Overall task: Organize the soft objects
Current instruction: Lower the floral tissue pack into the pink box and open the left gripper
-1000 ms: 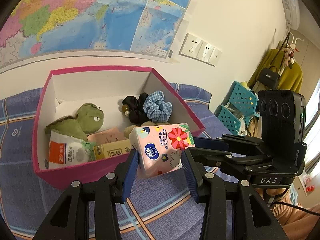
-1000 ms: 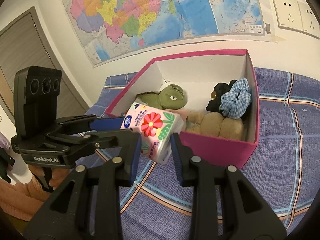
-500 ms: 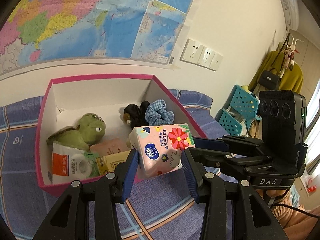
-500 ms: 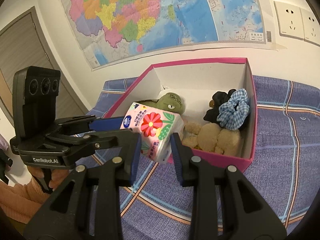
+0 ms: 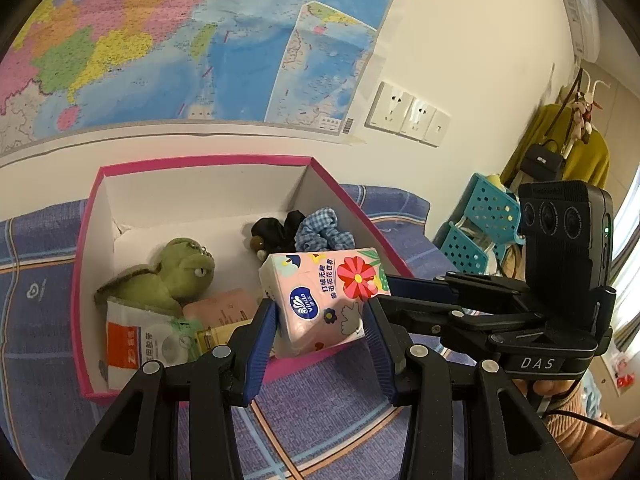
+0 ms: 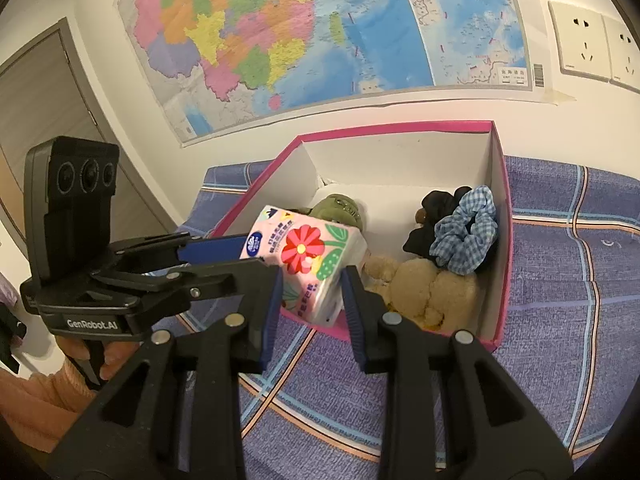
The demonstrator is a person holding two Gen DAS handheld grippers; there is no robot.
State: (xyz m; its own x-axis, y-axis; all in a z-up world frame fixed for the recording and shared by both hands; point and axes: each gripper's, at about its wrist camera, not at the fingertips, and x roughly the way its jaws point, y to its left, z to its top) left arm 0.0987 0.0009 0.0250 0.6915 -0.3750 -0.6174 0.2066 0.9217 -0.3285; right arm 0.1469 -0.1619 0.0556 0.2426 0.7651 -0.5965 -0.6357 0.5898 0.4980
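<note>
Both tools are closed on one item. The left gripper (image 5: 320, 326) has its blue pads pressed against the two sides of the tissue pack (image 5: 325, 295), and the right gripper (image 6: 311, 298) clamps the same tissue pack from the opposite end. Judgement: the two-sided hold keeps a soft, yielding packet level and prevents it sagging or slipping out of a single pinch while it is carried to the pink box (image 5: 86, 240).

Position relative to the pink box: the tissue pack is held in the air above the box's near wall, at its front edge, not resting on anything visible. It is tilted, one corner lower than the other.

Inside the pink box, a green plush turtle (image 5: 168, 272) lies toward the left wall, with a white and orange packet (image 5: 136, 344) in front of it against the near wall. A black scrunchie (image 5: 276, 230) and a blue checked scrunchie (image 5: 324, 234) sit toward the right wall, and a tan plush (image 6: 424, 290) lies before them. The centre floor of the box shows bare card, so room appears to remain, by judgement.

Condition of the tissue pack: pink film wrapper, red flower print, green leaves, blue round brand mark, printed characters. The wrapper appears intact; slight dimpling shows at the pads.
</note>
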